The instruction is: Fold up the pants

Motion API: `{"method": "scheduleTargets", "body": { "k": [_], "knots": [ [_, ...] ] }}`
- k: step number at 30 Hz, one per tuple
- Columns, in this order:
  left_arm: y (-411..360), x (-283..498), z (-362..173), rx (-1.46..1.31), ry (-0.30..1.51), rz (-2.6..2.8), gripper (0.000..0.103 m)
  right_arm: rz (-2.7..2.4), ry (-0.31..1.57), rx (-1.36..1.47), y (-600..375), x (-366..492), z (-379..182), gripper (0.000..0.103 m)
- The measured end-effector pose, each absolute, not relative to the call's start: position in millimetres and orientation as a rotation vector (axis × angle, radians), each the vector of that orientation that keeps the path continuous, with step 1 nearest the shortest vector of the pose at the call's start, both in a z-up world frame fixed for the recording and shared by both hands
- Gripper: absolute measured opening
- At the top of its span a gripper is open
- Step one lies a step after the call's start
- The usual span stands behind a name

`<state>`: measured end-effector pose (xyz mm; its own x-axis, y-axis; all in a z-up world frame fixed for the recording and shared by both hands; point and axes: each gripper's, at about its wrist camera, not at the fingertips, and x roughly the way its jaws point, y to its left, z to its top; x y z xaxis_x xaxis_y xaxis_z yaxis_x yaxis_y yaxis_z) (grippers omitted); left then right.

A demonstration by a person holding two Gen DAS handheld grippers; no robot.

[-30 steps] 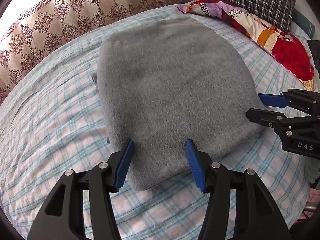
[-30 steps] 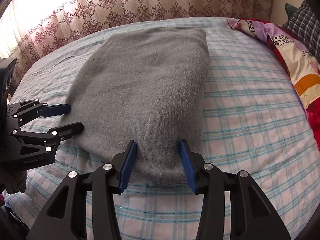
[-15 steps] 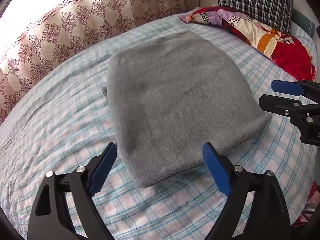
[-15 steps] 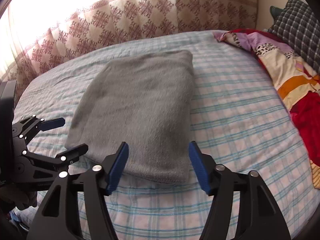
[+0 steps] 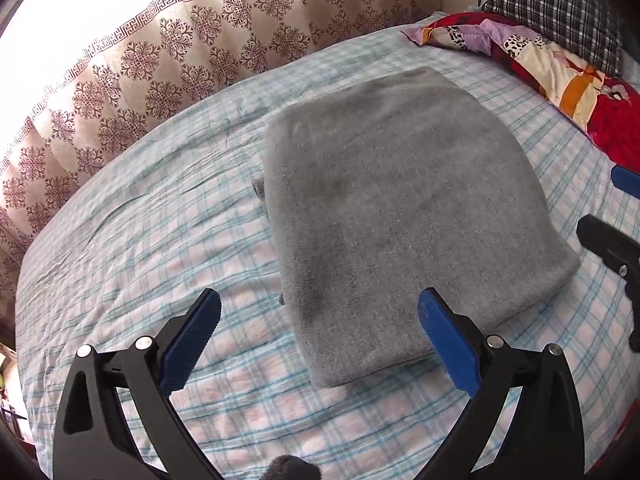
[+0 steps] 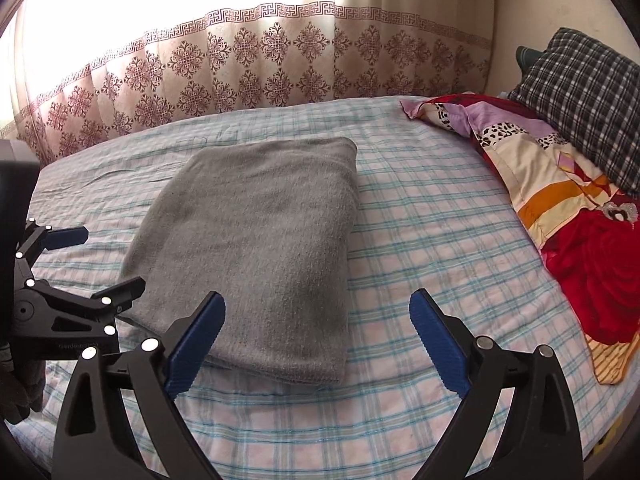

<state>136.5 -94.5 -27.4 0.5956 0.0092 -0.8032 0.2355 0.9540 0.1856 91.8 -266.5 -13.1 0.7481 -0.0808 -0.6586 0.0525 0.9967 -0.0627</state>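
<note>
**Folded Pants on Bed, Both Grippers Clear of the Cloth**

Hidden or cut off: In the left wrist view, the right hand-held gripper (image 5: 618,216) is cropped by the right frame edge; only one blue pad and part of a black finger show. In the right wrist view, the left hand-held gripper (image 6: 92,260) is partly cut by the left frame edge. The layers inside the folded bundle cannot be made out; a small grey flap protrudes at its left edge.

Task item: The grey knitted pants, folded into a thick rectangular bundle (image 5: 400,208), lie flat near the middle of the bed with the blue-and-pink checked sheet (image 5: 132,240).

Gripper state: The left hand-held gripper (image 5: 318,320) has its jaws spread wide and opening; the near left corner of the bundle appears between the blue pads, with no contact. The right hand-held gripper (image 6: 318,316) is likewise spread and opening above the near right corner, untouched.

Edges and open room: Bare sheet surrounds the bundle on all sides. A multicoloured patchwork quilt (image 6: 560,200) and a dark checked pillow (image 6: 584,96) occupy the far right. A patterned brown curtain (image 6: 240,76) borders the far edge.
</note>
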Motion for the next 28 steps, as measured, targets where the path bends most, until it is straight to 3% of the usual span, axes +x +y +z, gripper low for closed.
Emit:
{"method": "scheduleTargets", "body": {
  "k": [28],
  "knots": [
    [-91, 145, -10, 0.274, 0.887, -0.120, 0.100, -0.085, 0.725, -0.037, -271, 95, -19, 0.093]
  ]
}}
